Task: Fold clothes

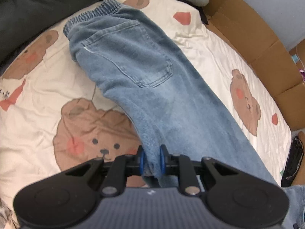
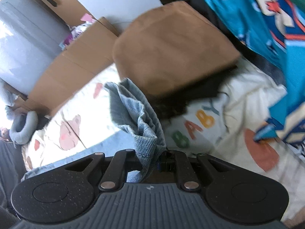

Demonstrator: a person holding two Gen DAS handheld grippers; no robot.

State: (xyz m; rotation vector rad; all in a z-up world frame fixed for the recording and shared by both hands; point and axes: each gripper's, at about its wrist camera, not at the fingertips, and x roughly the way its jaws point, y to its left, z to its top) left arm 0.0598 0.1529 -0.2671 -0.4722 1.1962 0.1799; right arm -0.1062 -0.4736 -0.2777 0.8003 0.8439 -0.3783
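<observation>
jeans (image 1: pixel 137 72) stretched across bear-print sheet (image 1: pixel 219 57), waistband far end; left gripper (image 1: pixel 152 157) clamped on one hem, right gripper (image 2: pixel 152 152) pinching bunched denim beside a brown cushion (image 2: pixel 171 47)

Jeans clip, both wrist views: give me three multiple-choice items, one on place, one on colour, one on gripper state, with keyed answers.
1. The jeans lie on:
A. a bear-print sheet
B. a wooden floor
C. a glass table

2. The folded garment beyond the denim in the right wrist view is:
A. white
B. brown
C. green

3. The left hand-held gripper is:
A. wide open, empty
B. shut on the jeans
C. out of view

Answers: 1 A, the bear-print sheet surrounds them; 2 B, its surface is brown; 3 B, denim is pinched between its blue pads.
</observation>
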